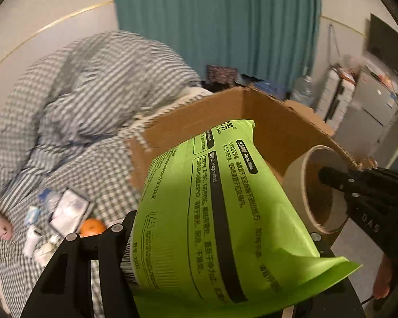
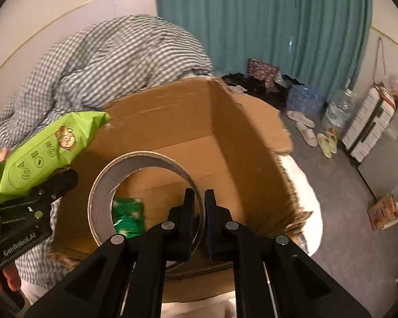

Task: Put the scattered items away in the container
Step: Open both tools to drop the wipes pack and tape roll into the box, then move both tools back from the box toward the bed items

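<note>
My left gripper [image 1: 220, 230] is shut on a bright green wipes pack [image 1: 220, 198], which fills the middle of the left wrist view and hides the right finger. The right wrist view has that pack [image 2: 47, 153] at the left, level with the near left rim of the open cardboard box [image 2: 172, 122]. My right gripper [image 2: 199, 201] is shut on the wall of a tan tape roll [image 2: 106, 185], held above the box's near side. The roll [image 1: 297, 185] and the right gripper [image 1: 337, 180] hang over the box [image 1: 199, 114]. A small green packet [image 2: 128, 216] lies in the box.
A blue-checked duvet [image 1: 79, 100] is piled left of the box. An orange [image 1: 91, 226], a flat case [image 1: 69, 209] and small white items lie on the bed. Right of the box: floor with slippers [image 2: 305, 129], a water jug [image 2: 339, 111], white drawers [image 2: 368, 122]. Behind is a teal curtain [image 2: 265, 26].
</note>
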A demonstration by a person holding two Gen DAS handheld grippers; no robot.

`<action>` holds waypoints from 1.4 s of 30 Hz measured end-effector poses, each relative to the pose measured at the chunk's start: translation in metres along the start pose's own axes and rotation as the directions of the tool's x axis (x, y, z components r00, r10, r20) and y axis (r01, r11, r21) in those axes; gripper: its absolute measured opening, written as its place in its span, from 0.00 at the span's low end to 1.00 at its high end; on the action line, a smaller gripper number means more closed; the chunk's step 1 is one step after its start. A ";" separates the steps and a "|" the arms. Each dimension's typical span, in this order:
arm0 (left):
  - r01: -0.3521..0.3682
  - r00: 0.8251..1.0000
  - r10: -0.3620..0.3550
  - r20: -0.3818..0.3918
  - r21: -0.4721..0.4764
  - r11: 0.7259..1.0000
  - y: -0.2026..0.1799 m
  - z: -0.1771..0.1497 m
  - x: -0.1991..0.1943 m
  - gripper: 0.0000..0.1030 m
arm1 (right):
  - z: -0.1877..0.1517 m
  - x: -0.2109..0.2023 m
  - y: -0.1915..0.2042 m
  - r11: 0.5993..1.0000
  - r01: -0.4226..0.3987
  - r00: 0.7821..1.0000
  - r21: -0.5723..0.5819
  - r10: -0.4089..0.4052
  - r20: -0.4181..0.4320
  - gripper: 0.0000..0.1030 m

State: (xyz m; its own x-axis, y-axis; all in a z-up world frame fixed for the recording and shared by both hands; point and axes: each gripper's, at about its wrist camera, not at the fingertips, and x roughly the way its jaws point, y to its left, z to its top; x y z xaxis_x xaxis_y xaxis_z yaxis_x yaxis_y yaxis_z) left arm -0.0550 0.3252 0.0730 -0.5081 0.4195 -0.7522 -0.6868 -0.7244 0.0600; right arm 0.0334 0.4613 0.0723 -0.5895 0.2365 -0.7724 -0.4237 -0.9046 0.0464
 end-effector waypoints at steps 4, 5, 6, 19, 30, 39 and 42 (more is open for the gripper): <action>0.007 1.000 -0.006 -0.025 0.036 0.999 -0.019 0.006 0.019 0.57 | 0.001 0.009 -0.011 1.000 0.002 1.000 0.012 -0.002 -0.010 0.07; -0.001 1.000 0.002 -0.031 0.041 0.999 -0.022 0.005 0.019 0.58 | 0.003 0.012 -0.013 1.000 0.002 1.000 0.014 -0.001 -0.012 0.07; -0.019 0.999 0.021 -0.036 0.047 0.999 -0.024 0.004 0.020 0.62 | 0.003 0.014 -0.016 1.000 0.008 1.000 0.016 -0.008 -0.012 0.11; -0.194 0.978 0.191 0.082 0.037 0.980 0.003 0.000 -0.015 0.96 | 0.010 0.005 -0.003 0.999 0.043 0.998 0.022 -0.044 0.052 0.79; -0.288 0.956 0.291 0.042 -0.064 0.955 0.064 -0.037 -0.041 1.00 | 0.003 -0.020 0.043 0.999 -0.012 0.996 -0.040 0.016 0.093 0.79; -0.407 0.911 0.411 -0.030 -0.210 0.889 0.153 -0.099 -0.077 1.00 | -0.012 -0.032 0.127 0.982 -0.085 0.990 -0.171 0.102 0.092 0.79; -0.441 0.896 0.439 -0.064 -0.244 0.864 0.181 -0.123 -0.083 1.00 | -0.017 -0.033 0.156 0.971 -0.108 0.988 -0.212 0.127 0.083 0.79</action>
State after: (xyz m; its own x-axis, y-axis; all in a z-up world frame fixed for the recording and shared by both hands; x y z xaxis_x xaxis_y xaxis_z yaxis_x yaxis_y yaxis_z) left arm -0.0736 0.0921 0.0658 -0.7237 0.0223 -0.6898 -0.2423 -0.9440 0.2237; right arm -0.0010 0.3066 0.0942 -0.6937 0.1478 -0.7049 -0.2027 -0.9792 -0.0059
